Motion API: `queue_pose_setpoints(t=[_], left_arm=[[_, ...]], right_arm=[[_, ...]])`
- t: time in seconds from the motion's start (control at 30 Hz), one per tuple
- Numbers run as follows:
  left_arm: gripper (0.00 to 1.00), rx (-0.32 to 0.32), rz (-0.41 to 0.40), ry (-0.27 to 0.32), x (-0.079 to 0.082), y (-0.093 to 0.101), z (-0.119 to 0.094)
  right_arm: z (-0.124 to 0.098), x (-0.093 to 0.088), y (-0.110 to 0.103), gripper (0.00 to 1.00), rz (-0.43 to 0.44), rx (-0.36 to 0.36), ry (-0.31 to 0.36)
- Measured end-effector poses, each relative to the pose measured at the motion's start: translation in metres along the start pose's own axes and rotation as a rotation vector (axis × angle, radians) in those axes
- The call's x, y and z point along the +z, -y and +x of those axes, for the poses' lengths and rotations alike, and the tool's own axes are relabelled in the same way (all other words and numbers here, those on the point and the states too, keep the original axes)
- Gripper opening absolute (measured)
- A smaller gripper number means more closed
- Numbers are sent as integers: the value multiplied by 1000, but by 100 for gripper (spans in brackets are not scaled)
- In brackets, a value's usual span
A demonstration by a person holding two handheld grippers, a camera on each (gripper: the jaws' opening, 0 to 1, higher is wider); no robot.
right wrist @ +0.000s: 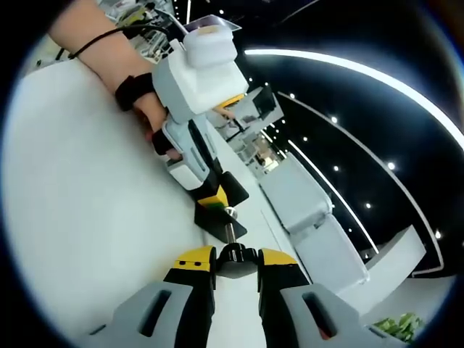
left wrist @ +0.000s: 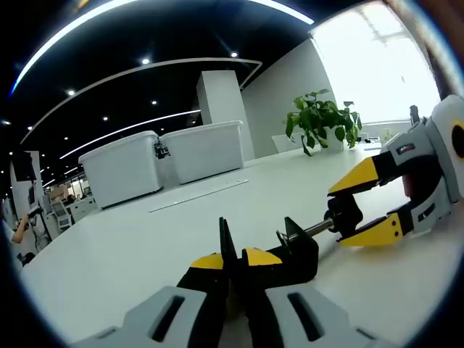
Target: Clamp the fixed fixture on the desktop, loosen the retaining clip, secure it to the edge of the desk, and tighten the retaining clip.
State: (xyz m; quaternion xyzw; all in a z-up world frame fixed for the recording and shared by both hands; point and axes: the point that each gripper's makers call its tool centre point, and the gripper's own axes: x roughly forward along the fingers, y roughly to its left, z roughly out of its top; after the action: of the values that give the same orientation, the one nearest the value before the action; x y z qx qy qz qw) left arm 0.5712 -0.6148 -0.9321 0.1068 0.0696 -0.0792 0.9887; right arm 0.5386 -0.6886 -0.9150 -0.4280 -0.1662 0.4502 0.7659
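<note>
left gripper [left wrist: 233,261]: jaws pinched tight on the black clamp fixture [left wrist: 293,254]
right gripper [right wrist: 237,259]: jaws squeezing the fixture's screw knob [right wrist: 236,259]
desk [left wrist: 130,246]: white, fixture sitting on it

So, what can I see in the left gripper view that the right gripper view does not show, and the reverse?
Left gripper view alone: a potted plant before a bright window, and two white bins.

Right gripper view alone: the person's hand gripping the left gripper, with a black strap on the wrist.

Shared: the white desk, the black clamp fixture with its screw rod, the left gripper shut on its body, the right gripper around its knob.
</note>
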Motion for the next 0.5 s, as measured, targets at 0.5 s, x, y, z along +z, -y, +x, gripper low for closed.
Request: queue_pose_setpoints(t=[0.5], left_arm=[[8,1,1,0,0,-2,2]], right_arm=[[2,-18,22,29,963,77,40]])
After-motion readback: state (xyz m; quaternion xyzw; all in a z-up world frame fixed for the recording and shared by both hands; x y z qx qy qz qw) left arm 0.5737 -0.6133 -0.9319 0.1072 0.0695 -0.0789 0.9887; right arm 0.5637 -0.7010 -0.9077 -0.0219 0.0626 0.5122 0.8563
